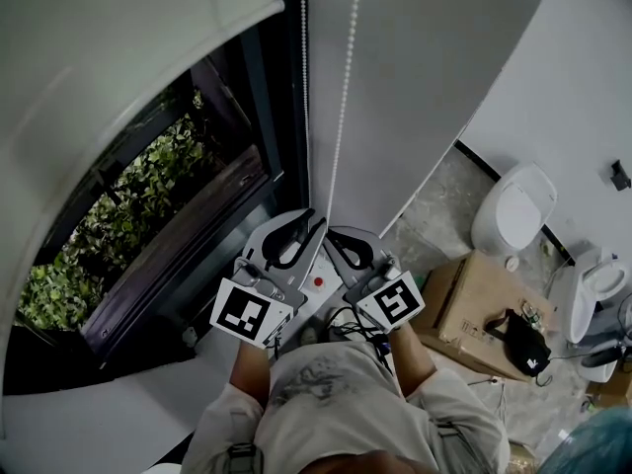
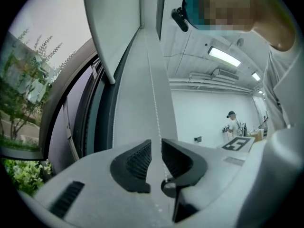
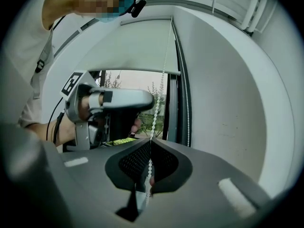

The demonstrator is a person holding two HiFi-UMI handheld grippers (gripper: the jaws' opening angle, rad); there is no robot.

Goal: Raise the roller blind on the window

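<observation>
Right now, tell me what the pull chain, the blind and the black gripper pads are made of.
Bead chain: small white beads, slightly glossy, likely plastic.
Roller blind: smooth, matte pale grey sheet, probably coated fabric; no weave can be made out.
Pads: matte black with a fine ribbed texture, which looks like rubber or soft plastic.

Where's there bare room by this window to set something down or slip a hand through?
Bare: the white ledge below the window frame, and the speckled floor between wall and cardboard box. Crowded: around the bead chain, where the right gripper is shut on it and the left gripper is open around it.
</observation>
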